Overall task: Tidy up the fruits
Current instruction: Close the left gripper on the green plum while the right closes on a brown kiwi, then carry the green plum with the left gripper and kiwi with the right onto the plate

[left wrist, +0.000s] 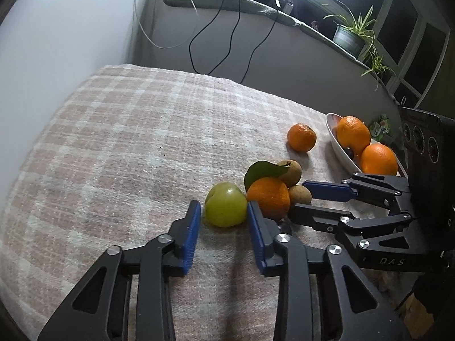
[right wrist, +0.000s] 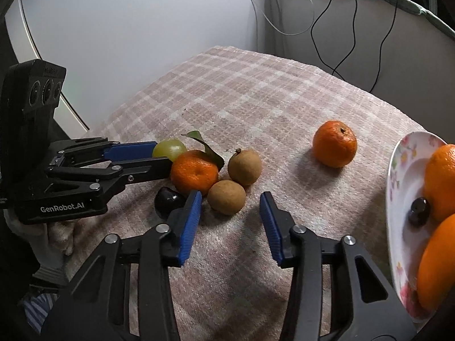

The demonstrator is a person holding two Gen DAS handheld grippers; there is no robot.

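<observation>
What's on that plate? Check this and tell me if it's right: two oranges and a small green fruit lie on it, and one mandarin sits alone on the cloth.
One thing is wrong. The right wrist view shows the small fruit on the plate beside the two oranges is dark, nearly black, not green. The mandarin does sit alone on the cloth.
</observation>
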